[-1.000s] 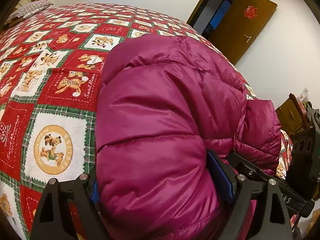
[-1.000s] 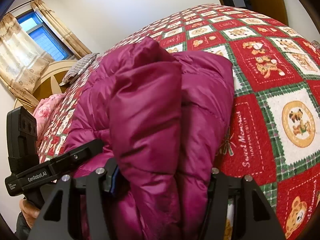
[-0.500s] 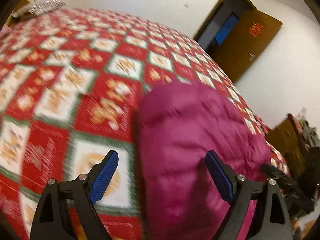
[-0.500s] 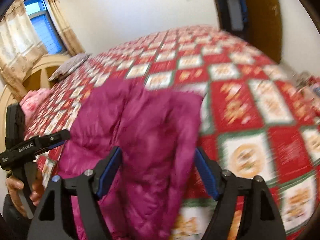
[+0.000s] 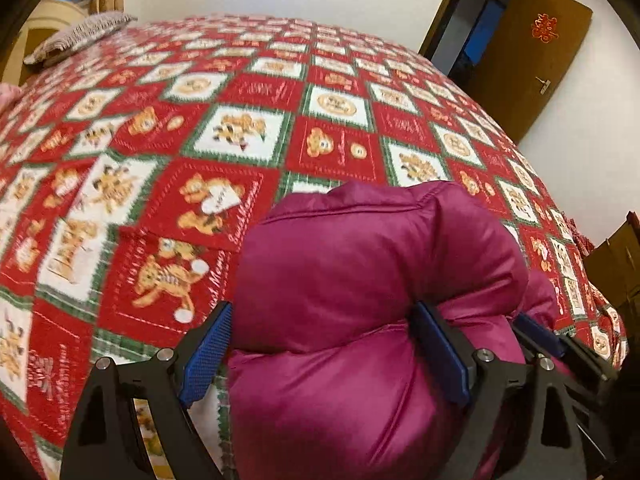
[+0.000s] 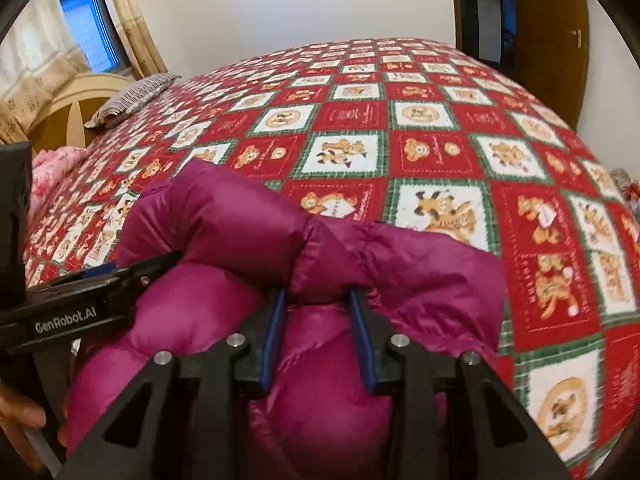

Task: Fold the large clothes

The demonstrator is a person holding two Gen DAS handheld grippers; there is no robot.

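A magenta puffer jacket [image 5: 360,280] lies bunched at the near edge of the bed; it also shows in the right wrist view [image 6: 240,232]. My left gripper [image 5: 324,348] has its jaws wide apart around a thick fold of the jacket; both pads touch it. My right gripper [image 6: 318,320] has its jaws narrowed and pinches a ridge of the jacket. The left gripper's body also shows at the left of the right wrist view [image 6: 80,304]. The jacket's lower part is hidden behind the grippers.
The bed carries a red, white and green teddy-bear quilt [image 5: 240,128]. A striped pillow [image 6: 132,98] and a pink pillow [image 6: 52,168] lie by the wooden headboard [image 6: 64,116]. A brown door [image 5: 528,60] stands open at the right, with a wooden cabinet [image 5: 616,256] beyond the bed.
Both grippers swung back and came in onto the jacket's near folds. The right gripper's jaws have narrowed onto a ridge. The jacket now sits lower and more bunched.
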